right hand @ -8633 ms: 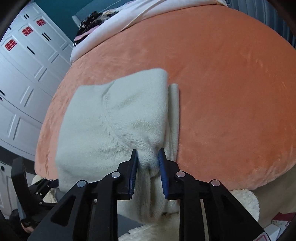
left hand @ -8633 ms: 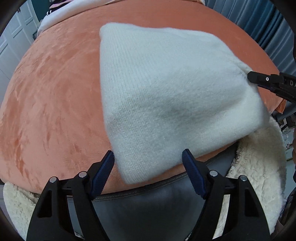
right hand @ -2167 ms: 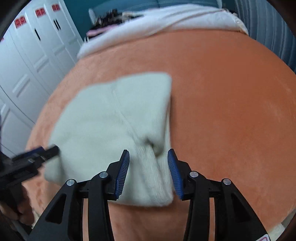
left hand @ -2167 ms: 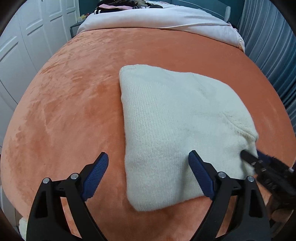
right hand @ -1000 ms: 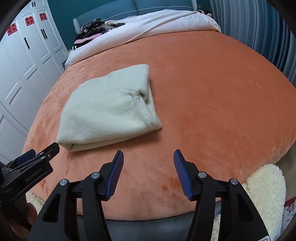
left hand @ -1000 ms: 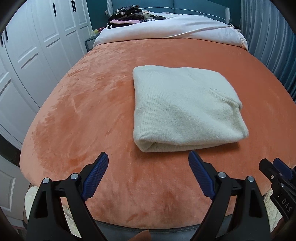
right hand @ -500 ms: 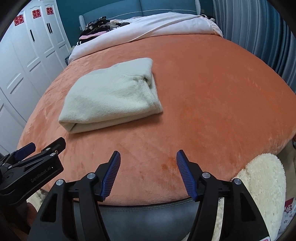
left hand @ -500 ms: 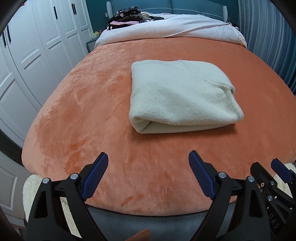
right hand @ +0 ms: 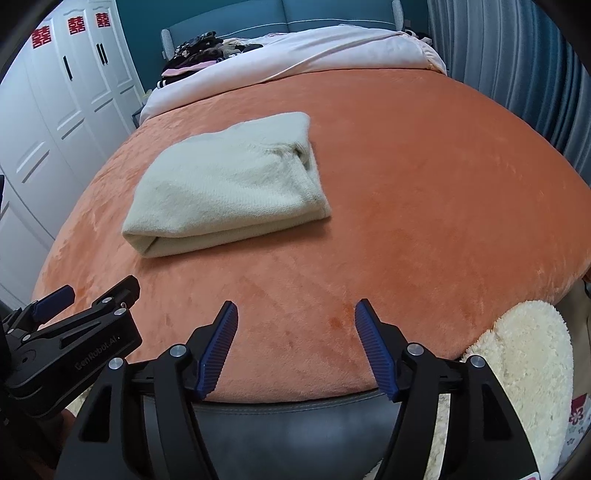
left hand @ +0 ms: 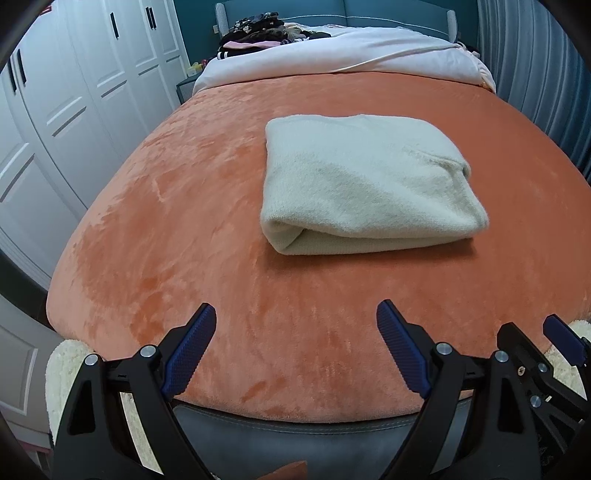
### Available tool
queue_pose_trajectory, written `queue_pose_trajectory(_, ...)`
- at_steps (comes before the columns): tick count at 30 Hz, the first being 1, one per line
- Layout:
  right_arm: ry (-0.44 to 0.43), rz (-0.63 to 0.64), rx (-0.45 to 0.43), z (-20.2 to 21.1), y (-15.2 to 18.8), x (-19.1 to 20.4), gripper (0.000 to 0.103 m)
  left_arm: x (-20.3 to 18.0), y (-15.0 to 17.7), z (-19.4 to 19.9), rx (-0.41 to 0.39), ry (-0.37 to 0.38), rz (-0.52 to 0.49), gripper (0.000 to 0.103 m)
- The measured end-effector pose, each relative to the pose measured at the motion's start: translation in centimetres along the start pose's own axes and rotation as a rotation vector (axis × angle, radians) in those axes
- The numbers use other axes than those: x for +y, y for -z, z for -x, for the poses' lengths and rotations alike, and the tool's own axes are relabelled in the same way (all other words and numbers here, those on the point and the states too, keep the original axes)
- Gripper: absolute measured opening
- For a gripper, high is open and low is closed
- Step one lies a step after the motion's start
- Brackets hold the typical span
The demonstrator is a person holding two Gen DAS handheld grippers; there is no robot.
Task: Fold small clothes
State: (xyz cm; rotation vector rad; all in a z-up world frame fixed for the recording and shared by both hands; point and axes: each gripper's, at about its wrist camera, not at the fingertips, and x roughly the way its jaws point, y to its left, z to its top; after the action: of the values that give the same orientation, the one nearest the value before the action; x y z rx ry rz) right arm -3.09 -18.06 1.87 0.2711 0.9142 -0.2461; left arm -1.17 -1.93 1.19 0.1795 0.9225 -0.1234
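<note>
A cream knitted garment [left hand: 365, 184] lies folded into a thick rectangle on the orange blanket [left hand: 192, 229], its folded edge facing me. From the right wrist it shows as the same folded garment [right hand: 225, 188], left of centre. My left gripper [left hand: 295, 317] hangs wide open over the blanket's near edge, well short of the garment, nothing between its blue pads. My right gripper [right hand: 295, 310] is also back at the near edge, its jaws opening and empty. Each gripper shows at the other view's side: the right gripper [left hand: 532, 332] and the left gripper [right hand: 99, 291].
White wardrobe doors [left hand: 74, 103] stand along the left. A white duvet [left hand: 351, 55] and dark clothes [left hand: 258, 29] lie at the bed's head. Grey-blue curtains [right hand: 517, 74] hang on the right. A fluffy cream rug [right hand: 528, 354] and the dark bed frame [right hand: 295, 424] sit below the near edge.
Both grippers have drawn back from the folded garment towards the bed's near edge and sunk a little. The right gripper's jaws have widened. The garment has not moved.
</note>
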Motion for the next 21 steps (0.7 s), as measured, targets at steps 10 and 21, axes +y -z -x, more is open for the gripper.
queue_pose_trajectory(10,-0.002,0.007,0.008,-0.2,0.0,0.2,0.066,-0.2,0.3,-0.2,0.008,-0.001,-0.002,0.086)
queue_pose_trajectory(21,0.003,0.014,0.009,-0.3,0.1,0.9,0.067,0.0,0.9,-0.9,0.017,-0.016,-0.008,0.087)
